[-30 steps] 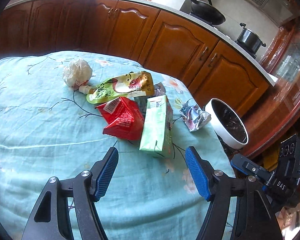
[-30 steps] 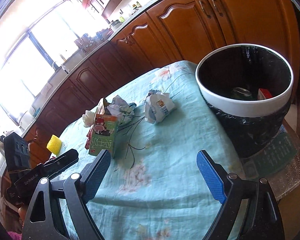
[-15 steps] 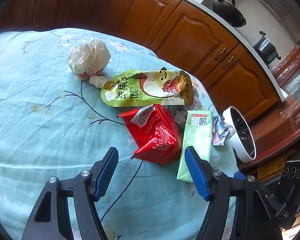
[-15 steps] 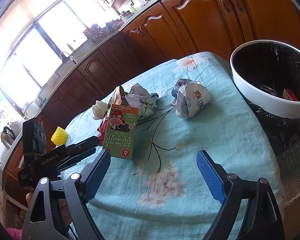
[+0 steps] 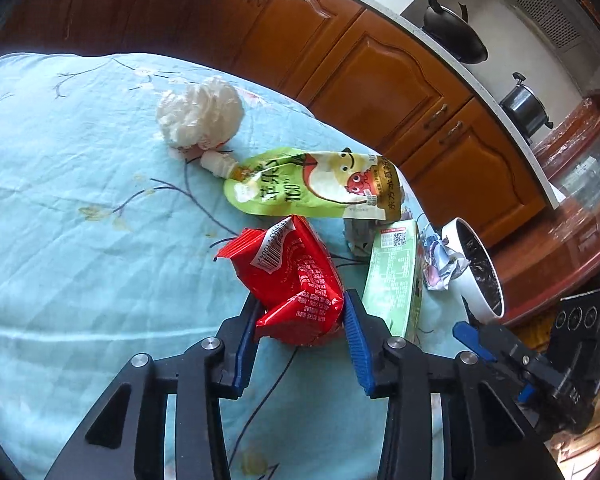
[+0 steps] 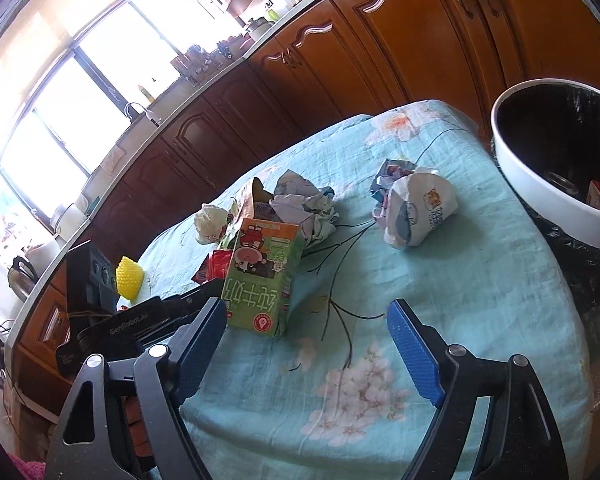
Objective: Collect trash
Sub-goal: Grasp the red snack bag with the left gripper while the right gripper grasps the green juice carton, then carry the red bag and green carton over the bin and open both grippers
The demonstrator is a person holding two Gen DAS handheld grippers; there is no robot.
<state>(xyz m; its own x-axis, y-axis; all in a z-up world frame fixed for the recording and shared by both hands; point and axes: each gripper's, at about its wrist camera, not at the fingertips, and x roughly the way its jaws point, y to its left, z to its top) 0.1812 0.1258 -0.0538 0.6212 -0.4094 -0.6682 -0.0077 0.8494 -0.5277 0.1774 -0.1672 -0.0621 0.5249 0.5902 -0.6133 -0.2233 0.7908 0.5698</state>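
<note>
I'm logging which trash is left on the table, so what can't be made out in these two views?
- Red wrapper: right wrist view shows only a sliver; the green milk carton hides it.
- Trash bin: contents mostly in dark shadow, cut by the frame edge.
- Crumpled wrapper: left wrist view, partly behind the carton.

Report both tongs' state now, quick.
Left tongs: closed on the red snack wrapper, which lies on the table.
Right tongs: open, holding nothing, near the green milk carton.
</note>
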